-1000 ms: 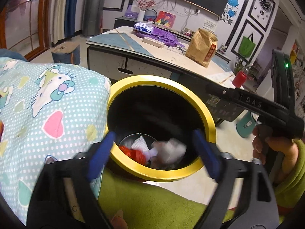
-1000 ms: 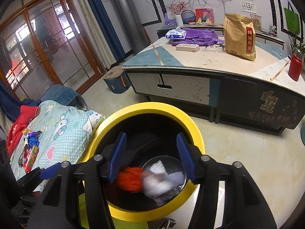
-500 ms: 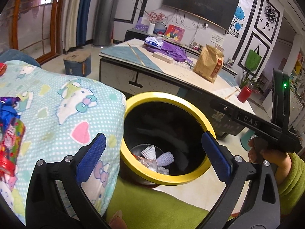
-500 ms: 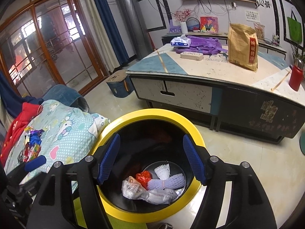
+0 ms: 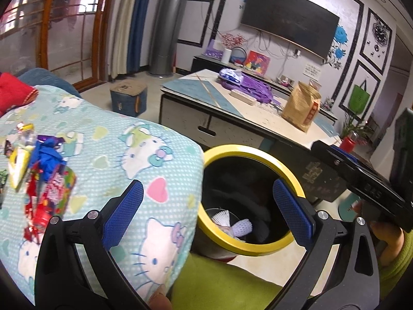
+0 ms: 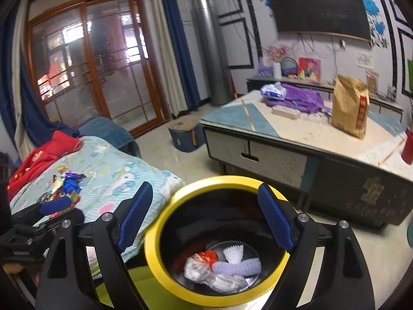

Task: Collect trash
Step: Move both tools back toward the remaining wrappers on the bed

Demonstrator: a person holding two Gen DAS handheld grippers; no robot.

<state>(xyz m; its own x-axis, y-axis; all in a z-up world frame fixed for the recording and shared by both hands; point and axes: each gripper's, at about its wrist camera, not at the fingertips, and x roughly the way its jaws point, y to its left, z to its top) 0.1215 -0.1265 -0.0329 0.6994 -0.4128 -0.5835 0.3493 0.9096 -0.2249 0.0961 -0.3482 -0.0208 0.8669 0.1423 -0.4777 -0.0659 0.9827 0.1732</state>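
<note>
A black bin with a yellow rim (image 5: 260, 152) (image 6: 157, 255) stands on the floor beside a blanket. Inside it lie a white foam net (image 6: 237, 267), a red wrapper (image 6: 209, 255), clear plastic (image 6: 198, 268) and a shuttlecock (image 6: 233, 252). My right gripper (image 6: 205, 218) hovers over the bin, its jaws opening with nothing between them. My left gripper (image 5: 207, 213) is open and empty, straddling the blanket's edge and the bin. A pile of bright wrappers (image 5: 41, 170) (image 6: 64, 183) lies on the blanket to the left.
The cartoon-cat blanket (image 5: 134, 155) covers a seat with red clothing (image 6: 44, 155) behind. A low table (image 6: 296, 142) beyond the bin carries a brown paper bag (image 6: 349, 106) and purple cloth. A small blue stool (image 5: 127, 98) stands on the floor. Green fabric (image 5: 219, 284) lies below.
The trash that was dropping between the right jaws now rests in the bin. Both grippers rose and drew back; the right jaws widened. The left view swung left, showing the wrapper pile.
</note>
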